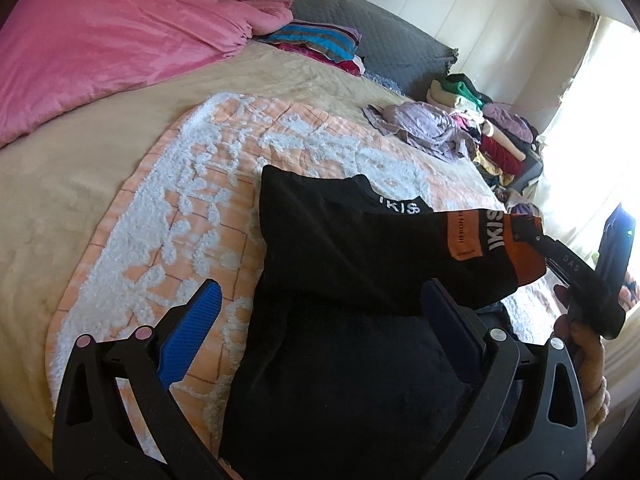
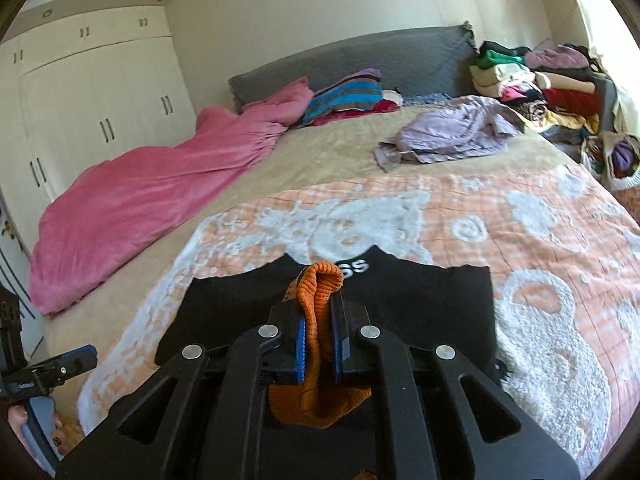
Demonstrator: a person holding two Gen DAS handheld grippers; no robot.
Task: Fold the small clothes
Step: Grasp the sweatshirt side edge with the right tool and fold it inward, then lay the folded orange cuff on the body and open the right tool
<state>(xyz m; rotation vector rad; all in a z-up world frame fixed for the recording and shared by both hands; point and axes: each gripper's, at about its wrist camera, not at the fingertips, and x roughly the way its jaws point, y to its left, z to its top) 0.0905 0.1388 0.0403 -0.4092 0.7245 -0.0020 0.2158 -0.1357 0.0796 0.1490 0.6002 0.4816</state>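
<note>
right tool [image 2: 318, 346]: jaws closed on the orange cuff [image 2: 320, 292] of the black garment [image 2: 420, 304], sleeve lifted clear of the body panel. left tool [image 1: 320, 312]: jaws wide apart, empty, straddling the garment's near left part. the garment lies flat on the orange-and-white blanket [image 2: 520, 240] on the bed, collar at the far end. the sleeve's long axis runs left from the cuff across the body, so the right tool leads the fold.

my left gripper [image 1: 320, 304] hides the black sweater's [image 1: 340, 260] lower part; the window [image 1: 592, 120] glare blurs the clothes pile [image 1: 492, 136], perhaps folded.
</note>
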